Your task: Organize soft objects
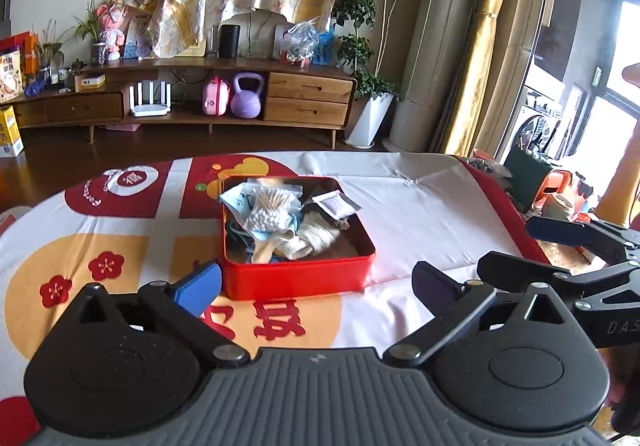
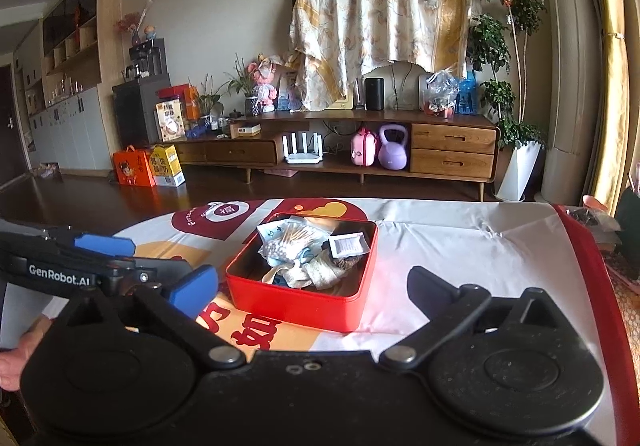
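An open red tin sits mid-table on the printed cloth. Inside lie a bag of cotton swabs, a small white sachet, a beige knitted cloth and pale blue packets. My left gripper hangs just short of the tin's near wall, jaws wide open and holding nothing. My right gripper stands the same way, open and empty, at the tin's near side. Each gripper shows at the edge of the other's view, side by side.
The tablecloth is white with red and yellow shapes and a red border at the right edge. A hand holds the left gripper. Beyond the table stand a wooden TV cabinet, potted plants and boxes on the floor.
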`<state>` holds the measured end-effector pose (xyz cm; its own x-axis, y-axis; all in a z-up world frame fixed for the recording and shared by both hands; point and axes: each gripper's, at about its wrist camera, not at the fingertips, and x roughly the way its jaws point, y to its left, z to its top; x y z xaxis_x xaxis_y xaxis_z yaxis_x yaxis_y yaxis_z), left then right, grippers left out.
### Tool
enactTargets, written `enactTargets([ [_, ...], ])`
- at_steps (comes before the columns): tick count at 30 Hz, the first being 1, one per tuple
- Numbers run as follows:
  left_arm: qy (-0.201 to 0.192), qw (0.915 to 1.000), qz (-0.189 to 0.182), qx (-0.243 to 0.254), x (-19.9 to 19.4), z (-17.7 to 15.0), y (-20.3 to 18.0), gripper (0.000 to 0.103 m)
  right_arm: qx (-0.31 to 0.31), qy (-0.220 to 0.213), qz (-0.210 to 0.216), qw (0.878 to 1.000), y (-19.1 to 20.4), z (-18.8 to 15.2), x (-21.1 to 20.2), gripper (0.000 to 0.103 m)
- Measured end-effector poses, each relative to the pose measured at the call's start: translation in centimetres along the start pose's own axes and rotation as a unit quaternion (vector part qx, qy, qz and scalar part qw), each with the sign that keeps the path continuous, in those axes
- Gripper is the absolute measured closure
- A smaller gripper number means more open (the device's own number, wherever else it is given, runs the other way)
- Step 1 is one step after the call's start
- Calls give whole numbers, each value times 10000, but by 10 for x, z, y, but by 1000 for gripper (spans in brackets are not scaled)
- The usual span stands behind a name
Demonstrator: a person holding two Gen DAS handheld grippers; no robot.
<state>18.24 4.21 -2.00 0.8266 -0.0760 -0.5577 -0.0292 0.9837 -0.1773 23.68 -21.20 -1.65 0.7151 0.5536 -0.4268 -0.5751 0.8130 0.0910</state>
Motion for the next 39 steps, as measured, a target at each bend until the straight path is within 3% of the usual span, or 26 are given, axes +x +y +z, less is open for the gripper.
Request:
enactTargets([
  [17,-74,9996,258,-92,-21,-19,-7,0,224,-117,49,9997,2,-13,-22,0],
  [22,-86,9998,89,-182,-25,-21,-5,0,292,-88,80,9995,5,-16,-24,0],
  [27,-92,9994,325,-66,-26,-24,-11,0,322,-37,93,9994,7,-20,-25,0],
  [39,-161,9990,424,3,-30,-25,-15,0,344,-4,98,9994,8,-23,-26,0],
])
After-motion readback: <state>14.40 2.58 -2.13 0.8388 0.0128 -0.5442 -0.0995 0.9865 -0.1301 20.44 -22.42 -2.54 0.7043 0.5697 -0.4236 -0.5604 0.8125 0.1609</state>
